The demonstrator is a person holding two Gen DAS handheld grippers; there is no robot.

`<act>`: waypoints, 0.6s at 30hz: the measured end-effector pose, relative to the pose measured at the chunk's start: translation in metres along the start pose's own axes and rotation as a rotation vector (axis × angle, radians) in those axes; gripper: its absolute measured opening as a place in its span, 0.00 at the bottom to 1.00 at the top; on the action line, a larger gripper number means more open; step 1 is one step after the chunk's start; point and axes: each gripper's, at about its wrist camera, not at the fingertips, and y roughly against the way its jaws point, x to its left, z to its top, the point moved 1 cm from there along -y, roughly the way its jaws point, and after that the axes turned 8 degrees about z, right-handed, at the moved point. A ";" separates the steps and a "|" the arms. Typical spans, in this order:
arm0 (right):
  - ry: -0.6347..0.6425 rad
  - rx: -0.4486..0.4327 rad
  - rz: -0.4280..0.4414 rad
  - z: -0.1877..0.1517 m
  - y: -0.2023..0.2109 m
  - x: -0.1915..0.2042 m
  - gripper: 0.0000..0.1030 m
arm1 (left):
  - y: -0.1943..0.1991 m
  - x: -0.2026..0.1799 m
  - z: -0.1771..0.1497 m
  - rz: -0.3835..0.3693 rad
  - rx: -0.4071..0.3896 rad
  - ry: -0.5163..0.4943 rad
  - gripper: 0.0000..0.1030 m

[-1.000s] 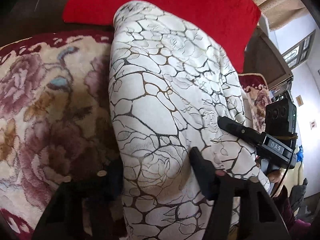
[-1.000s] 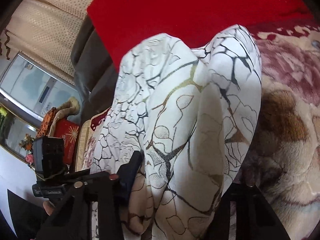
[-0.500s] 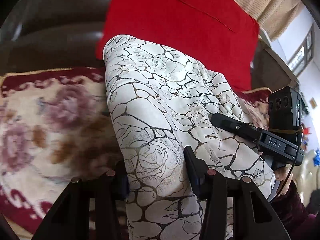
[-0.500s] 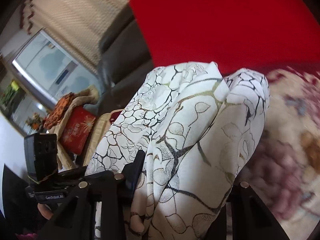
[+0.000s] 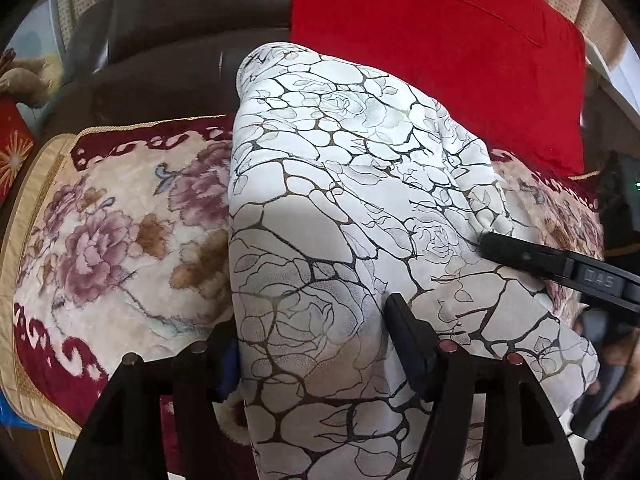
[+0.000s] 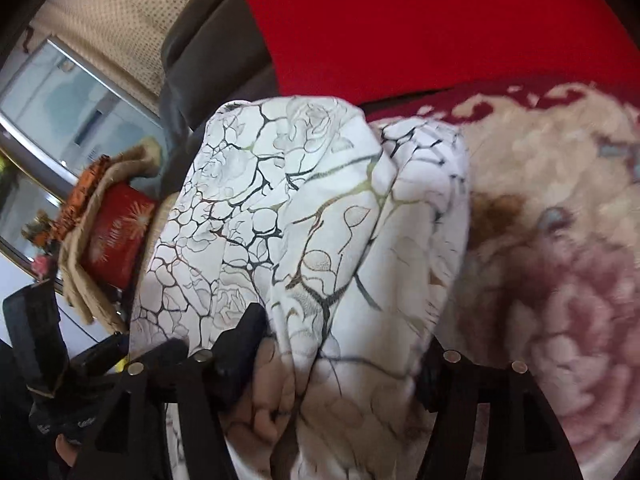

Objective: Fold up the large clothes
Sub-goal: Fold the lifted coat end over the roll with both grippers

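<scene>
The white garment, printed with dark crackle veins and faint roses, is lying in a long folded band on the floral blanket that is covering the sofa seat. Its long axis is running from the front edge of the seat straight toward the back, where its rounded far end is reaching the dark sofa backrest and the foot of the red cushion.

The left gripper is straddling the near end of the band; its jaws have just been opening, with the cloth bulging between them, and whether the pads are pressing on it I cannot tell. The right gripper is straddling the same end from the other side, its jaws likewise having just been opening around the bunched cloth, and again I cannot tell whether they are pressing.

To the garment's left in the left wrist view, a broad stretch of blanket is lying bare up to its maroon scrolled border; in the right wrist view the blanket is spreading open on the right.

The cloth is looking smooth and soft, draping in rounded folds; the blanket is plush and fuzzy, the cushion a flat matte weave.
</scene>
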 end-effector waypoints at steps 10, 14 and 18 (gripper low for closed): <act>0.146 -0.078 -0.173 -0.017 0.070 0.040 0.65 | 0.024 0.012 0.004 0.043 -0.019 -0.008 0.66; 0.195 -0.115 -0.129 -0.021 0.078 0.073 0.65 | 0.033 0.012 0.000 0.070 -0.029 -0.016 0.66; 0.235 -0.070 -0.115 -0.034 0.067 0.089 0.48 | 0.046 0.013 -0.007 0.117 -0.052 -0.039 0.66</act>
